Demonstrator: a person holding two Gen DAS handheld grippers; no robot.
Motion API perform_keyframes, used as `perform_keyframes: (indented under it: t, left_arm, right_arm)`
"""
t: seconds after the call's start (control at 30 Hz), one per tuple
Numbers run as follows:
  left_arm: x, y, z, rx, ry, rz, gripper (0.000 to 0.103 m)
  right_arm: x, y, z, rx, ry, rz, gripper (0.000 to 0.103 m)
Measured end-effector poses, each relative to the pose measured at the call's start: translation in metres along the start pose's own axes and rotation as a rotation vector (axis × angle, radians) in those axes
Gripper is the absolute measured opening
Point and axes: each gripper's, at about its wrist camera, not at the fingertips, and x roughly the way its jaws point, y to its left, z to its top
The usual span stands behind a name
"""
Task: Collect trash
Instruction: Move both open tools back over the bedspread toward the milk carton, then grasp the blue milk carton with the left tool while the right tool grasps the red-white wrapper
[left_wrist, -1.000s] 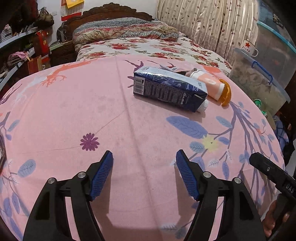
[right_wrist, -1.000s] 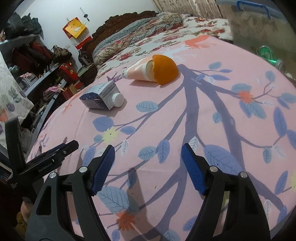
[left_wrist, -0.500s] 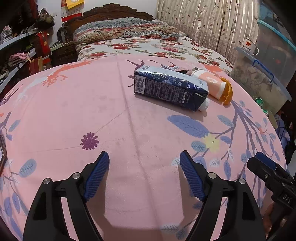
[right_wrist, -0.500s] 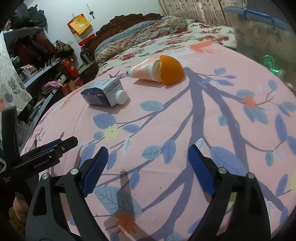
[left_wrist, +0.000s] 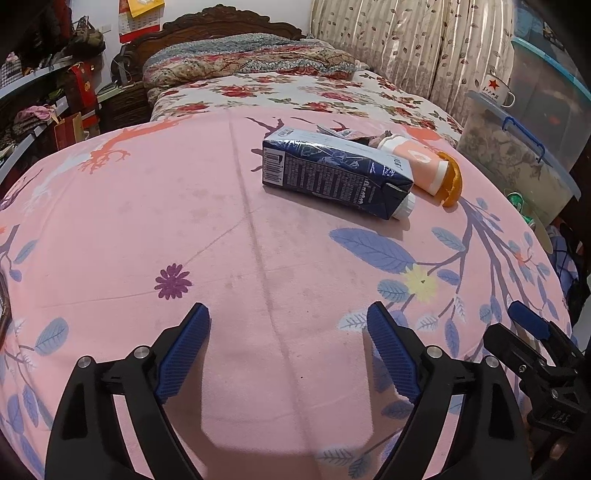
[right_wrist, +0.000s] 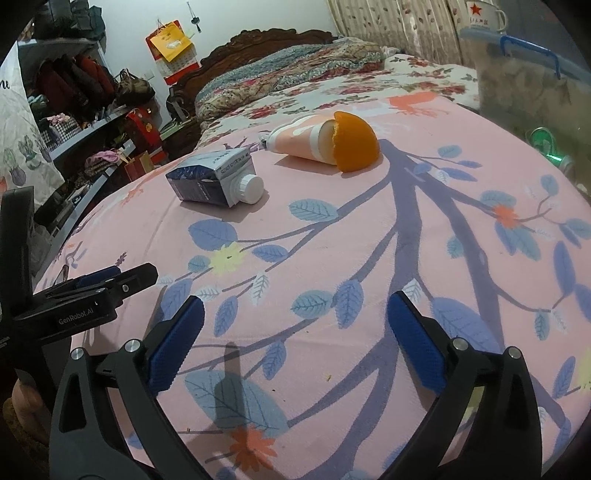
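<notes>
Item one: my left gripper, held low over the pink bedcover, blue pads set wide apart and its jaws opening, with only printed cloth showing between them. Item two: my right gripper, likewise low over the cover on its leaf-and-branch print, jaws wide and opening, with bare cloth alone in the gap. Each gripper shows at the edge of the other's view, the two side by side at the near end of the bed. Item three: a dark blue drink carton, lying on its side well ahead of both grippers, white screw cap pointing toward the near right, barcode end facing away to the left. Item four: a pale pink tube-shaped container, lying on its side just behind the carton, touching or almost touching it in the left view. Item five: a piece of orange peel, cupped over the open white end of that container. Item six: a scrap of crumpled dark wrapper tucked behind carton and container; I cannot tell what it is. Surroundings: a floral quilt beyond the pink cover, a clear storage bin at the right, an enamel mug with a red star standing on its lid.
</notes>
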Motion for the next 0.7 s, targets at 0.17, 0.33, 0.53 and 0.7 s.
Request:
perform_keyframes:
  t: [0.17,0.33,0.53,0.7]
  left_arm:
    - [0.001,0.000,0.001,0.002,0.002,-0.004,0.086]
    - [0.000,0.000,0.001,-0.003,0.001,-0.016,0.087]
    - [-0.004,0.021,0.003,-0.104,-0.027,-0.059,0.087]
    - [-0.011,0.053,0.002,-0.259,-0.076,-0.093,0.087]
  right_arm:
    - [-0.001,-0.002,0.000,0.013,-0.006,0.017,0.099]
    - [0.000,-0.002,0.001,-0.009,0.016,0.022,0.100]
    - [0.014,0.002,0.036,0.000,0.090,0.149,0.072]
    - [0.041,0.033,0.093,-0.112,0.040,0.195,0.072]
